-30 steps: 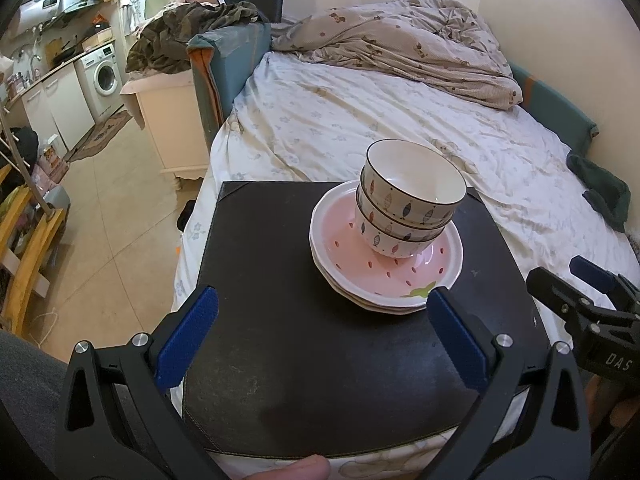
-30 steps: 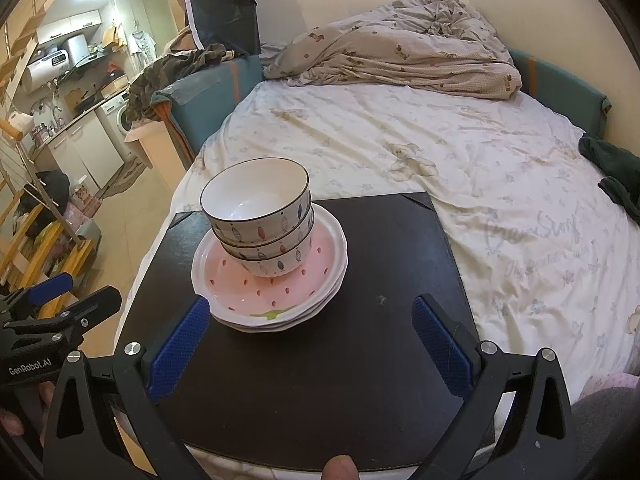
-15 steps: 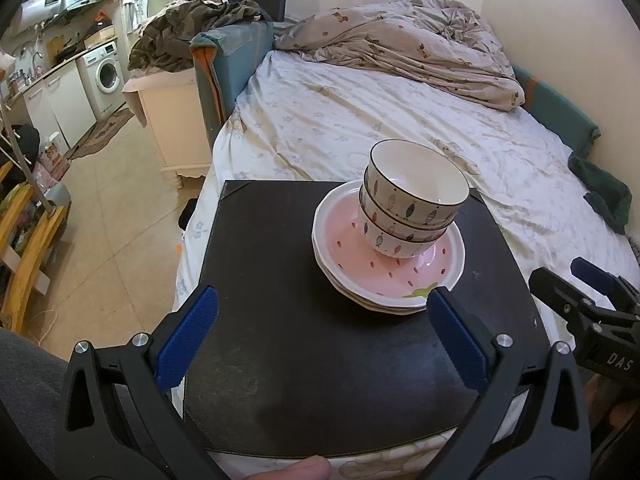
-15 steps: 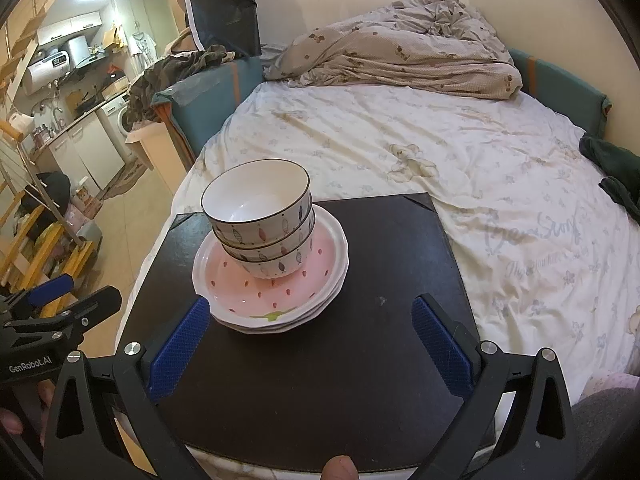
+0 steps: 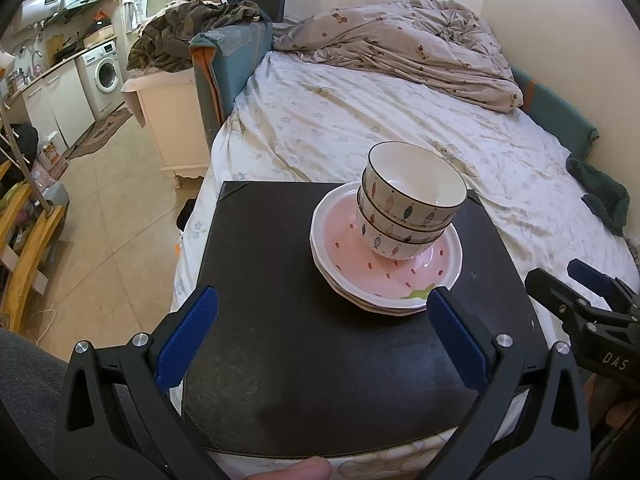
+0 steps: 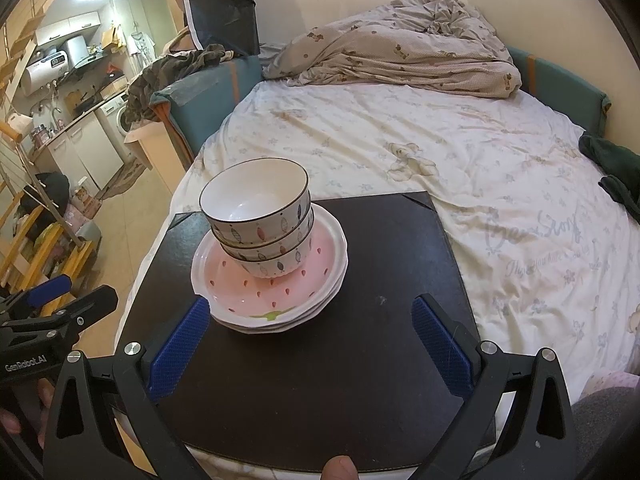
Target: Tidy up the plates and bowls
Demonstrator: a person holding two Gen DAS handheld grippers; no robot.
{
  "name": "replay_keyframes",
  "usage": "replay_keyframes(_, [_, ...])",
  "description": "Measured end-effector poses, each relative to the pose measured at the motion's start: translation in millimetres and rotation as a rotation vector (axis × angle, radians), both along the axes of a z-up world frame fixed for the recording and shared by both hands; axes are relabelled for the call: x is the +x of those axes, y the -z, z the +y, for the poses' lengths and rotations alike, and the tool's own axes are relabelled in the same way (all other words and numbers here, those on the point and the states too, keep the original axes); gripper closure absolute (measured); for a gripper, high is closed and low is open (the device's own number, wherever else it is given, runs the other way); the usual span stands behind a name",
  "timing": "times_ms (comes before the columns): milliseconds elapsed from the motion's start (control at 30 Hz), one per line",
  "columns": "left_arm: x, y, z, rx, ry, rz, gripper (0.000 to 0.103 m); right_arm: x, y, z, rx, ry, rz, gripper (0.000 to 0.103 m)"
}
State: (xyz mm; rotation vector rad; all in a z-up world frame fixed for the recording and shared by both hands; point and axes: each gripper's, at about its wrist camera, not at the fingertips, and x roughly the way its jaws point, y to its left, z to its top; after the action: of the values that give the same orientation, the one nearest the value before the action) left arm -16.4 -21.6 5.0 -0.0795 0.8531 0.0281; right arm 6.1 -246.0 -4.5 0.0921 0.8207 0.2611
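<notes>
Two grippers are waiting wide apart, holding nothing. Starting at the lower left, the left gripper is hanging over the black mat. In the middle, the bowls are sitting stacked on the pink plates. At the lower right, the right gripper is hanging near. I think the stacking is done, or just starting. Next, one gripper needs to pinch the top bowl's rim gently.

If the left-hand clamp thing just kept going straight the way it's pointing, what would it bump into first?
Probably the stack of pink speckled plates, at its near rim. The open left gripper hovers over the black square mat, the plates ahead toward its right finger. Depth is unclear; a lower path would meet the mat first.
</notes>
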Motion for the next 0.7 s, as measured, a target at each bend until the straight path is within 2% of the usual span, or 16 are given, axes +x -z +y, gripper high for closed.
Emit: replay_keyframes(700, [0.9, -0.7, -4.7, 0.006, 0.001, 0.004, 0.0, 0.1, 1.8, -2.4, 0.007, 0.003, 0.004, 0.0])
